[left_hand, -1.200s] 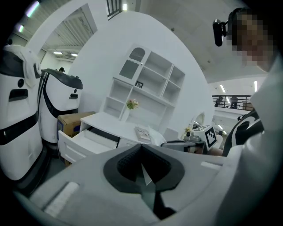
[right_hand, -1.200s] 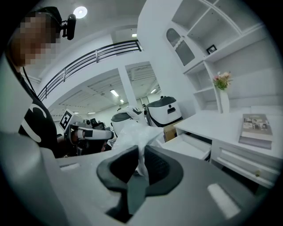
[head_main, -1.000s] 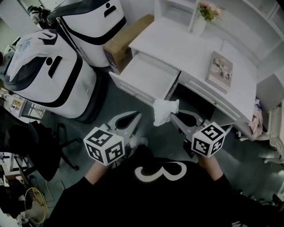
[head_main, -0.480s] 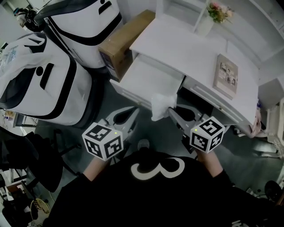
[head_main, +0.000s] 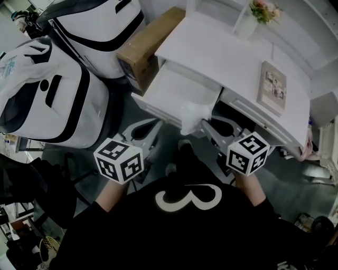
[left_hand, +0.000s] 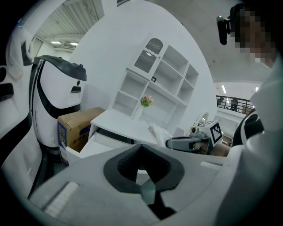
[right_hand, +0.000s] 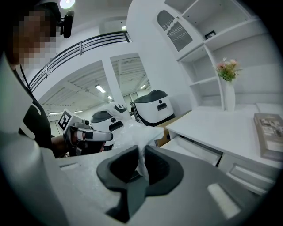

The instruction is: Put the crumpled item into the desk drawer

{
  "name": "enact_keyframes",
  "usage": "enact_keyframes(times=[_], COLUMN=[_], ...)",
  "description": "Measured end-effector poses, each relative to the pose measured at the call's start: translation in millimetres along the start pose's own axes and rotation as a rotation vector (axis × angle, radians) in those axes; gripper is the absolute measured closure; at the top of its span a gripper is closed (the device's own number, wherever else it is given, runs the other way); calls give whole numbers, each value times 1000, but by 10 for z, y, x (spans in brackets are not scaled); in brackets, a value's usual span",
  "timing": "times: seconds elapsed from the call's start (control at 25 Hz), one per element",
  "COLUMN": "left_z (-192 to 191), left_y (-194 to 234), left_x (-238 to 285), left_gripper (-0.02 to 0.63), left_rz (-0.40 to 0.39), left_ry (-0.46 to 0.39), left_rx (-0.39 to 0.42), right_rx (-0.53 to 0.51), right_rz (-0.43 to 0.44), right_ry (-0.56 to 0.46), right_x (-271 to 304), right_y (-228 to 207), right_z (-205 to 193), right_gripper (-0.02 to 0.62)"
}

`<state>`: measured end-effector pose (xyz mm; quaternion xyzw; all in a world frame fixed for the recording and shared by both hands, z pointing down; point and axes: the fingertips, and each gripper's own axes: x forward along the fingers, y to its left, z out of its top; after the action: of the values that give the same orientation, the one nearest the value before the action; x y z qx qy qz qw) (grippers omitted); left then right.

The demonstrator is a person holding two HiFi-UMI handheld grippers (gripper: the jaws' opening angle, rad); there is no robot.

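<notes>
The crumpled white item (head_main: 192, 116) hangs from my right gripper (head_main: 203, 124), which is shut on it; it sits just over the front right corner of the open white desk drawer (head_main: 178, 87). In the right gripper view the crumpled item (right_hand: 132, 132) rises out of the pinched jaws of the right gripper (right_hand: 142, 152), with the drawer (right_hand: 194, 150) beyond. My left gripper (head_main: 157, 124) is shut with nothing in it, held low in front of the drawer's left half. From the left gripper view (left_hand: 141, 148) the drawer (left_hand: 99, 141) and the item (left_hand: 158, 131) lie ahead.
The white desk (head_main: 222, 52) carries a book (head_main: 273, 80) and a vase of flowers (head_main: 261, 10). A cardboard box (head_main: 145, 45) stands left of the drawer. Two large white-and-black machines (head_main: 47, 89) fill the left. A person's dark torso takes up the bottom.
My right gripper has carried the crumpled item forward, from well short of the drawer to its front right corner. The left gripper has kept its place beside it.
</notes>
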<state>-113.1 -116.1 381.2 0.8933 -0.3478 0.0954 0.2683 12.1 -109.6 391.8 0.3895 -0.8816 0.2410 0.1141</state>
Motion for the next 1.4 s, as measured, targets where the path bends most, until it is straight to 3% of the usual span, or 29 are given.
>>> enact_keyframes(times=[0.4,0.76,1.4], left_z=[172,298,250], left_y=[285,630,1142], left_x=[305,785,1201], left_gripper=[597,597,597], left_rz=[59,87,140], left_ry=[15,42,92], left_rx=[-18,-65,-150], right_rx=[44,72,-47], right_rz=[23,22,-32], right_ry=[11,87,334], right_x=[373,924,1679], right_y=[-461,-1031,-1724], right_z=[164,185,-441], right_gripper=[549,549,548])
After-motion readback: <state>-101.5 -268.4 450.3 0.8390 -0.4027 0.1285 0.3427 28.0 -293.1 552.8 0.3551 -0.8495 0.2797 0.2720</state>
